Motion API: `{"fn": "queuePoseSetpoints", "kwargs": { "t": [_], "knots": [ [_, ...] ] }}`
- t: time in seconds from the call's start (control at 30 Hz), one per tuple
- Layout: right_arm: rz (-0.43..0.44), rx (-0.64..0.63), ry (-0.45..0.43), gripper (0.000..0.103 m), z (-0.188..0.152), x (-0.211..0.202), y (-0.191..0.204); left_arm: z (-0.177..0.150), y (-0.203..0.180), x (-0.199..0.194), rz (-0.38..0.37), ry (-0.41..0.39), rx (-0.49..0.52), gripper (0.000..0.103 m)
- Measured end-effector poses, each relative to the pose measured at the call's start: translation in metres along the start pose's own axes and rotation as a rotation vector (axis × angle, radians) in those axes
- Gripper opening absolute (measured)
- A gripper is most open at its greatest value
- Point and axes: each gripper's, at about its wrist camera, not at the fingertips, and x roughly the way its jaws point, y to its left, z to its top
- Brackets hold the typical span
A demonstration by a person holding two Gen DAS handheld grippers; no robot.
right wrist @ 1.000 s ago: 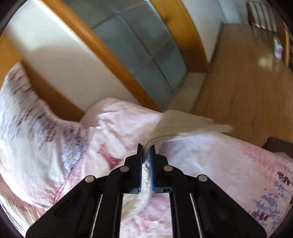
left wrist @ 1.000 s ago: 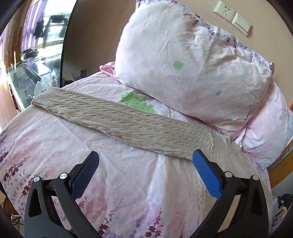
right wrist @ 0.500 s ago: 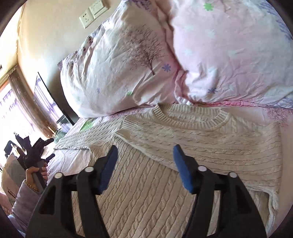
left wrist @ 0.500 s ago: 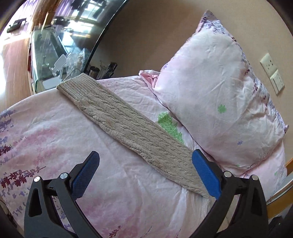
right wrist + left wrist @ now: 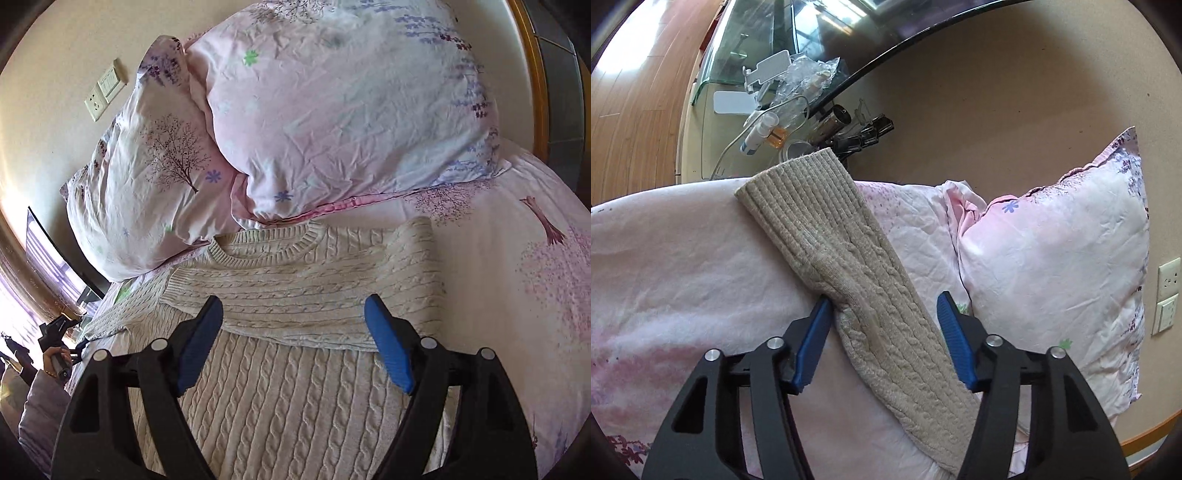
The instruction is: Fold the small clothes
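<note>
A cream cable-knit sweater (image 5: 280, 398) lies flat on the pink floral bed, collar toward the pillows. Its right sleeve (image 5: 306, 295) is folded across the chest. Its left sleeve (image 5: 846, 266) stretches straight out, ribbed cuff at the bed's edge. My left gripper (image 5: 884, 317) is open and straddles that sleeve below the cuff, its left finger (image 5: 812, 343) touching the sleeve's edge. My right gripper (image 5: 293, 321) is open and empty above the sweater's body, just below the folded sleeve.
Two pink floral pillows (image 5: 332, 110) lean against the wall behind the collar. A glass side table (image 5: 738, 96) with bottles, clips and a cable stands beyond the cuff. The person's left hand (image 5: 55, 362) shows at the far left. Wall sockets (image 5: 1167, 295) sit right.
The right gripper let go of the right sleeve, which now lies folded over the chest, and opened. The left gripper moved along the left sleeve toward the cuff and narrowed around it.
</note>
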Motion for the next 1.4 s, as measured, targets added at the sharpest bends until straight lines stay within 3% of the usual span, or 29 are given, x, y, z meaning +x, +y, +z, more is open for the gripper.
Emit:
{"fn": "queuePoseSetpoints", "kwargs": {
  "t": [0.03, 0.07, 0.2, 0.3, 0.4, 0.47, 0.53, 0.6, 0.63, 0.7, 0.73, 0.77, 0.83, 0.93, 1.0, 1.07, 1.13, 1.17, 1.2, 1.3, 1.37, 1.4],
  "knots": [
    [-0.002, 0.001, -0.004, 0.079, -0.001, -0.002, -0.003, 0.000, 0.000, 0.004, -0.002, 0.010, -0.002, 0.019],
    [-0.010, 0.002, -0.008, 0.079, -0.003, -0.005, -0.006, -0.003, -0.005, 0.005, -0.001, 0.010, 0.015, 0.010],
    [-0.057, 0.002, -0.025, 0.081, -0.007, -0.016, -0.023, -0.038, -0.076, -0.004, -0.104, 0.006, 0.266, 0.004],
    [-0.098, 0.015, -0.036, 0.081, -0.011, -0.019, -0.038, -0.111, -0.166, -0.010, -0.284, 0.097, 0.535, 0.003],
    [-0.109, 0.042, -0.033, 0.081, -0.016, -0.019, -0.048, -0.223, -0.242, -0.008, -0.509, 0.289, 0.769, 0.003],
    [-0.110, 0.050, -0.023, 0.081, -0.020, -0.015, -0.051, -0.314, -0.273, 0.008, -0.602, 0.500, 0.895, 0.004],
    [-0.111, 0.053, -0.006, 0.081, -0.024, -0.011, -0.052, -0.401, -0.285, 0.032, -0.577, 0.718, 1.034, 0.011],
    [-0.104, 0.062, 0.017, 0.081, -0.030, -0.016, -0.056, -0.454, -0.277, 0.046, -0.446, 0.827, 1.168, 0.011],
    [-0.102, 0.061, 0.024, 0.081, -0.034, -0.022, -0.059, -0.460, -0.268, 0.047, -0.404, 0.846, 1.198, 0.011],
    [-0.103, 0.063, 0.037, 0.081, -0.045, -0.037, -0.067, -0.442, -0.247, 0.034, -0.365, 0.793, 1.218, 0.013],
    [-0.096, 0.073, 0.050, 0.081, -0.052, -0.044, -0.072, -0.423, -0.234, 0.024, -0.346, 0.746, 1.213, 0.026],
    [-0.084, 0.095, 0.067, 0.081, -0.061, -0.051, -0.080, -0.404, -0.218, 0.012, -0.312, 0.693, 1.208, 0.053],
    [-0.051, 0.152, 0.104, 0.080, -0.079, -0.060, -0.092, -0.366, -0.188, -0.012, -0.227, 0.573, 1.207, 0.071],
    [0.023, 0.247, 0.163, 0.068, -0.108, -0.067, -0.105, -0.322, -0.138, -0.033, -0.115, 0.544, 1.158, 0.070],
    [0.061, 0.276, 0.193, 0.057, -0.124, -0.070, -0.105, -0.305, -0.105, -0.040, -0.087, 0.583, 1.075, 0.070],
    [0.065, 0.264, 0.178, 0.056, -0.136, -0.079, -0.099, -0.300, -0.078, -0.051, -0.084, 0.616, 1.007, 0.065],
    [0.134, 0.281, 0.206, 0.043, -0.146, -0.084, -0.095, -0.300, -0.061, -0.066, -0.150, 0.620, 0.962, 0.059],
    [0.175, 0.290, 0.225, 0.037, -0.153, -0.085, -0.091, -0.302, -0.054, -0.071, -0.183, 0.660, 0.928, 0.048],
    [0.202, 0.288, 0.248, 0.032, -0.159, -0.085, -0.087, -0.307, -0.046, -0.077, -0.211, 0.693, 0.896, 0.045],
    [0.267, 0.260, 0.316, 0.019, -0.180, -0.084, -0.071, -0.321, -0.032, -0.095, -0.262, 0.703, 0.882, 0.042],
    [0.302, 0.243, 0.324, 0.009, -0.186, -0.085, -0.061, -0.328, -0.027, -0.100, -0.287, 0.736, 0.851, 0.031],
    [0.304, 0.228, 0.307, 0.008, -0.186, -0.087, -0.058, -0.330, -0.025, -0.100, -0.300, 0.752, 0.834, 0.028]
  ]
}}
